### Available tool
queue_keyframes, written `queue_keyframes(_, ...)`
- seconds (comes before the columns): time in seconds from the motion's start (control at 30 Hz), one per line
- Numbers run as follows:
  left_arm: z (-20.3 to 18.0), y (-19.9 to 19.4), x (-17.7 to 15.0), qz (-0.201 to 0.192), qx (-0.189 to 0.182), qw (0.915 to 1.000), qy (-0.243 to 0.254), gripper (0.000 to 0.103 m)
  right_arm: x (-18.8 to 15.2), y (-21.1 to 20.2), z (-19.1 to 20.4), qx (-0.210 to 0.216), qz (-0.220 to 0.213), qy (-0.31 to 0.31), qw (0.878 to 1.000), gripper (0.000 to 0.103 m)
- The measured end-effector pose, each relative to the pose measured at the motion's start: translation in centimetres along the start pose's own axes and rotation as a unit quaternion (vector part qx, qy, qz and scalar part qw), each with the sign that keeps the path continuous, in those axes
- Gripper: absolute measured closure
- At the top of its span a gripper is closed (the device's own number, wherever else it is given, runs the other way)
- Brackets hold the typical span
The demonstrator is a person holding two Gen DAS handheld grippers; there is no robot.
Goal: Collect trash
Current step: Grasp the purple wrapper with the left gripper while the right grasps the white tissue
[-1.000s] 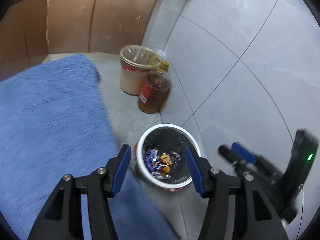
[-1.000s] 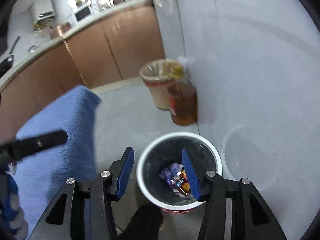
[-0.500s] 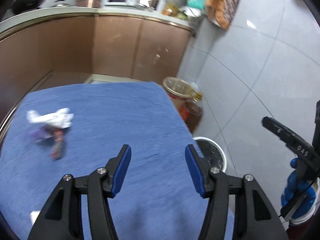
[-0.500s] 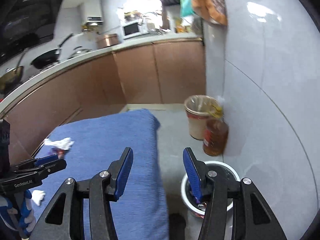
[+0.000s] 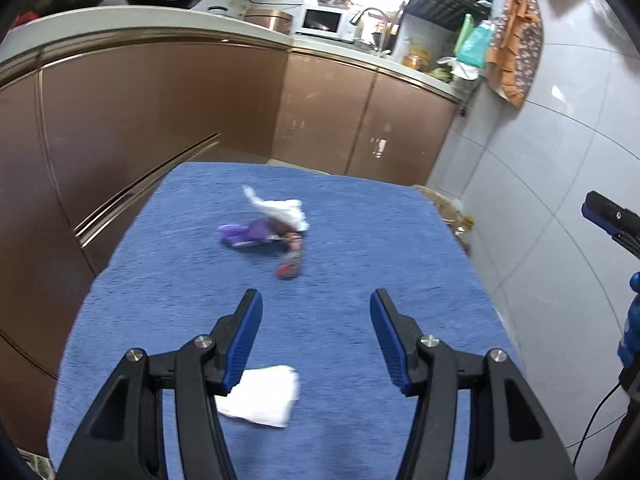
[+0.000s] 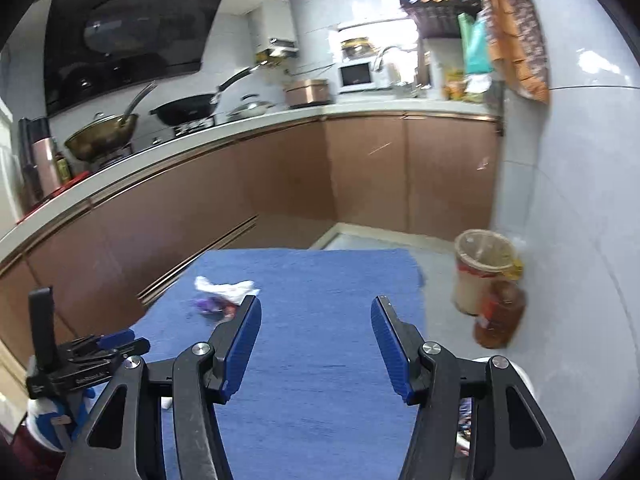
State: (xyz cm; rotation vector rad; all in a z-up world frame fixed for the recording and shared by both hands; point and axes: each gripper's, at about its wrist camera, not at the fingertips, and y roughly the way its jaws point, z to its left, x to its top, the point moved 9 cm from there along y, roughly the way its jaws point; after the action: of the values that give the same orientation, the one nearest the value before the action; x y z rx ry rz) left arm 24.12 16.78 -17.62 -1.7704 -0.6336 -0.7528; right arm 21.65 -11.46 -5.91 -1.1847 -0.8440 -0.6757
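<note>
A second ago both grippers hung over the black-lined bin on the floor, with wrappers already inside it; now both look across the blue cloth-covered table (image 5: 360, 240), so a drop seems finished and the next pickup is starting. The left gripper (image 5: 316, 338) stands open and empty at the bottom centre of its view, jaws unchanged. The right gripper (image 6: 316, 344) is also open with nothing between its pads, and its jaws have just been opening wider. Counting what is left on the cloth in the left view: one crumpled white tissue (image 5: 280, 210) and one purple wrapper (image 5: 250, 234) touching it at mid-frame, one red-and-dark wrapper (image 5: 292, 262) just beside them to the lower right, and one folded white tissue (image 5: 260, 398) near the bottom, partly behind the left finger. That makes four pieces, though blur could hide a smaller scrap in the cluster. At the right of the right view stand one lined tan bin (image 6: 482, 270) and one amber bottle (image 6: 500, 316), touching; the black-lined bin's rim barely shows at that view's lower right.
</note>
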Motion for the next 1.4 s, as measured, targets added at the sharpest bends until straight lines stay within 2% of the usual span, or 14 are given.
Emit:
queue_keyframes(0.27, 5.4, 5.4, 2.4, 0.019, 0.019, 0.9991, 0.033, 0.048, 0.1, 8.2, 2.8, 0.054, 0.063, 0.011, 0.996, 0.048)
queue_keyframes(0.4, 6.0, 9.5, 4.1, 0.036, 0.011, 0.9964, 0.076, 0.046, -0.5, 12.9, 3.9, 0.078, 0.098, 0.022, 0.992, 0.048)
queue_keyframes(0.57, 5.8, 14.6, 5.2, 0.057, -0.013, 0.9909, 0.121, 0.046, -1.6, 19.7, 4.9, 0.114, 0.15, 0.052, 0.981, 0.048)
queue_keyframes(0.77, 6.3, 19.0, 5.0, 0.07, -0.025, 0.9869, 0.143, 0.046, -2.6, 26.7, 6.5, 0.141, 0.199, 0.086, 0.966, 0.048)
queue_keyframes(0.9, 6.8, 20.3, 4.4, 0.072, -0.037, 0.9863, 0.144, 0.052, -3.0, 30.0, 8.2, 0.162, 0.219, 0.096, 0.957, 0.048)
queue_keyframes(1.03, 6.5, 21.1, 4.1, 0.072, -0.056, 0.9853, 0.144, 0.066, -3.3, 32.5, 10.0, 0.18, 0.231, 0.103, 0.951, 0.05)
queue_keyframes(1.17, 6.6, 21.1, 3.9, 0.07, -0.069, 0.9855, 0.138, 0.068, -3.5, 34.4, 11.4, 0.185, 0.244, 0.104, 0.946, 0.053)
queue_keyframes(1.33, 7.6, 21.5, 3.6, 0.083, -0.072, 0.9871, 0.116, 0.075, -4.3, 36.4, 12.3, 0.172, 0.261, 0.1, 0.945, 0.058)
queue_keyframes(1.4, 7.6, 21.7, 3.5, 0.089, -0.073, 0.9864, 0.117, 0.075, -4.8, 37.3, 12.4, 0.165, 0.27, 0.102, 0.943, 0.063)
